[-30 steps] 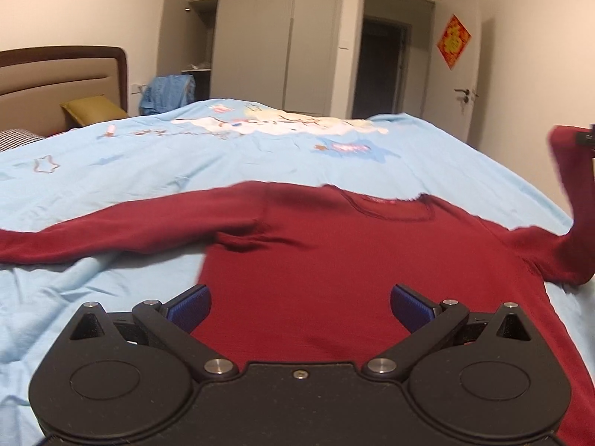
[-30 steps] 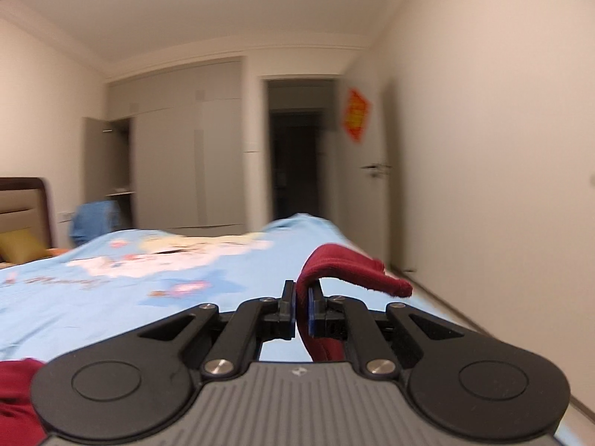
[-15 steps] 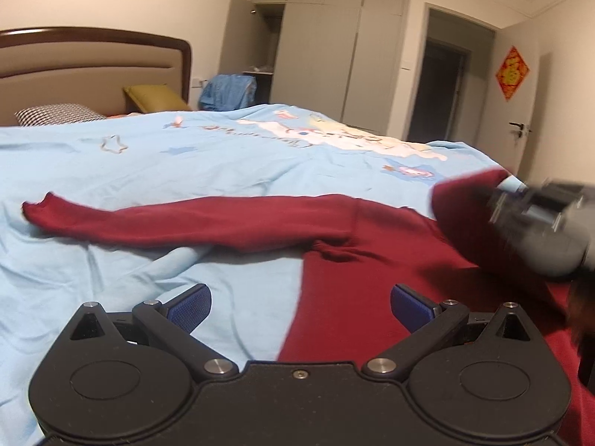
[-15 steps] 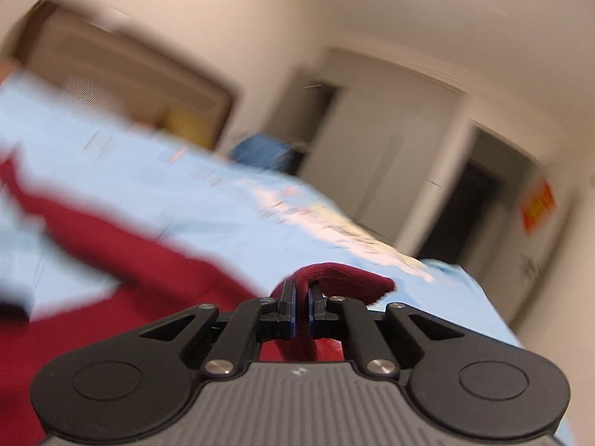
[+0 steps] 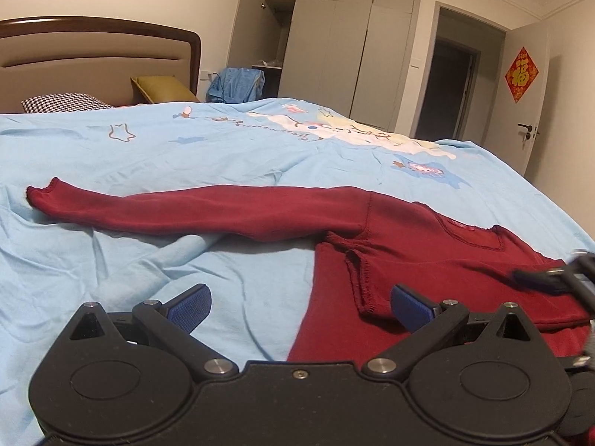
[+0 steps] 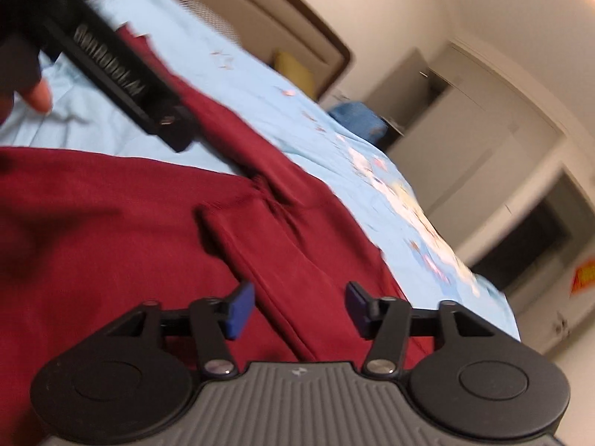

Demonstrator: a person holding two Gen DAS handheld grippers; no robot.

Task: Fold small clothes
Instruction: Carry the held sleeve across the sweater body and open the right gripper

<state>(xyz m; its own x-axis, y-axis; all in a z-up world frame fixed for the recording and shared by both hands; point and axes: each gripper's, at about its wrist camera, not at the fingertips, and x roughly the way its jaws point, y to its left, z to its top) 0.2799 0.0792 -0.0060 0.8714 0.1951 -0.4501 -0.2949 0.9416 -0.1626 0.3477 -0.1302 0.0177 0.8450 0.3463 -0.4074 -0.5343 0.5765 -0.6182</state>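
Observation:
A dark red long-sleeved top (image 5: pixel 427 260) lies flat on the light blue bedspread (image 5: pixel 186 141). One sleeve (image 5: pixel 186 210) stretches out to the left; the other sleeve (image 6: pixel 282 245) lies folded across the body. My left gripper (image 5: pixel 299 304) hovers open over the top's left edge, nothing between its blue pads. My right gripper (image 6: pixel 295 310) is open just above the folded sleeve, tilted; it also shows at the right edge of the left wrist view (image 5: pixel 557 275). The left tool's body (image 6: pixel 111 70) and a hand (image 6: pixel 26 85) appear at upper left of the right wrist view.
A headboard (image 5: pixel 93 52), a checked pillow (image 5: pixel 63 102) and a mustard cushion (image 5: pixel 163 89) stand at the bed's far end. Blue cloth (image 5: pixel 238 83) is piled by an open wardrobe (image 5: pixel 334 41). A door (image 5: pixel 528 93) with a red ornament is at right.
My right gripper carried the sleeve over the top's body, laid it down and opened. My left gripper swung left, bringing the outstretched sleeve into view.

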